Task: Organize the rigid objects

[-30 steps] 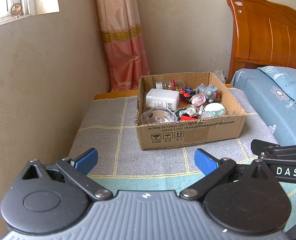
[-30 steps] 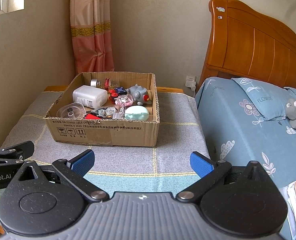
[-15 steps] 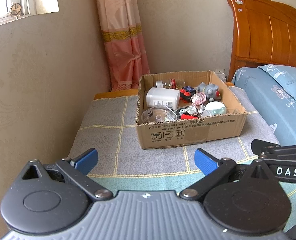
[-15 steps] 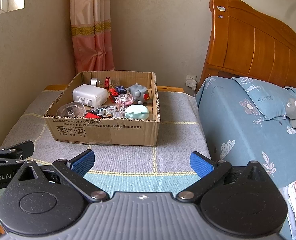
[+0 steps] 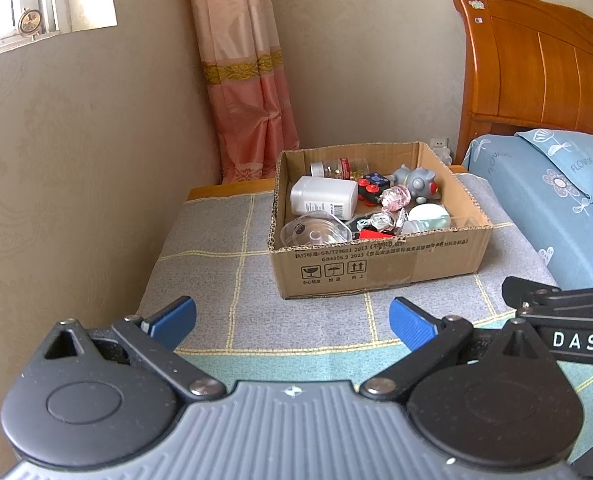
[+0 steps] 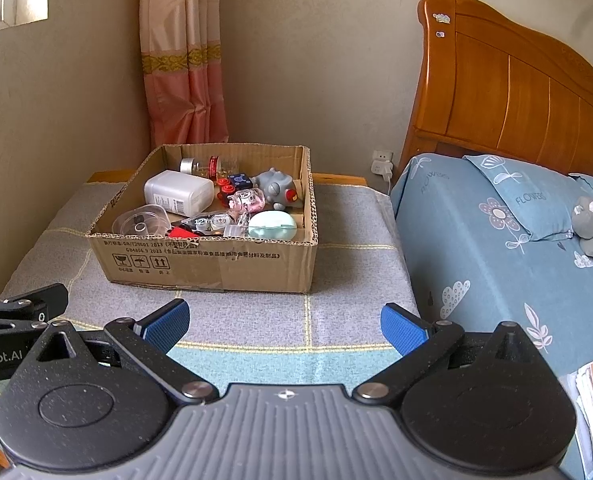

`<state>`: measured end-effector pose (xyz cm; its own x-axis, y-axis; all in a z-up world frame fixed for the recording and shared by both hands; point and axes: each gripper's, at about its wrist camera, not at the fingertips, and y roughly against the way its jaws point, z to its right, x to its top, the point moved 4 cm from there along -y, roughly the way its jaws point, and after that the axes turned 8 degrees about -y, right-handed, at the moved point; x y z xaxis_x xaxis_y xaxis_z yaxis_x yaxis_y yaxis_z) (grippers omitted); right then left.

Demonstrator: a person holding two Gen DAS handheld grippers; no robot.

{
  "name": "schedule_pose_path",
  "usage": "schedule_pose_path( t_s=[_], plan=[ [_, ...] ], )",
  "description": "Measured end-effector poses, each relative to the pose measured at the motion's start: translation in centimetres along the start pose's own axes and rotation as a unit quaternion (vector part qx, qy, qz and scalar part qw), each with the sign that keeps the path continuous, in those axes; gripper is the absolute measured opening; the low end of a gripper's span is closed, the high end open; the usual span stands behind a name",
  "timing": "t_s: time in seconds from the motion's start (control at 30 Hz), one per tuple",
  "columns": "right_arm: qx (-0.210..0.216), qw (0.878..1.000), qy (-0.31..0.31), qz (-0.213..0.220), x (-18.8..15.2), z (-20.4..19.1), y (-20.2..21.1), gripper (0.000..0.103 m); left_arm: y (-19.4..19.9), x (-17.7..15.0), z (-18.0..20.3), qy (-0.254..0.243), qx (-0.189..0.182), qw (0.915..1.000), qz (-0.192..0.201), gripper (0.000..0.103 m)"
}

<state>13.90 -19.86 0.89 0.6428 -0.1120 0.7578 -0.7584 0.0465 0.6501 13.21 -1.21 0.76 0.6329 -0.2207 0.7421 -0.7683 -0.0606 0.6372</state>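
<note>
A: Cardboard box point(image 5: 380, 268), open-topped, on the grey checked cloth point(image 5: 224, 280) over a low table. Printed symbols and text on the front wall, a tape patch beside them.

B: Crammed with small hard things. White bottle point(image 6: 178, 193) lying on its side at back left, clear round lid point(image 6: 140, 220) in front of it at the near left corner.

A: Grey toy point(image 5: 416, 182) at back right, pink faceted piece point(image 5: 395, 197) just in front of it, pale mint case point(image 6: 272, 225) against the near wall at right. Red and dark bits in between, too jumbled to name.

B: Left gripper point(image 5: 292, 320) short of the box, blue pads spread wide, nothing held.

A: Right gripper point(image 6: 284, 322) likewise: spread, empty, apart from the box, just beside the left.

B: Beyond: bed point(image 6: 496, 248) with blue sheet at right, wooden headboard point(image 6: 516, 92), pink curtain point(image 5: 248, 92) in the corner.
</note>
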Motion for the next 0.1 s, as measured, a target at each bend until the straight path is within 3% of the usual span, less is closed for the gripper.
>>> schedule_pose_path(
  t_s=[0.1],
  plan=[
    [0.001,1.0,0.0,0.0,0.06,0.11,-0.06,0.103,0.0,0.06,0.02,0.0,0.0,1.0,0.0,0.102]
  ],
)
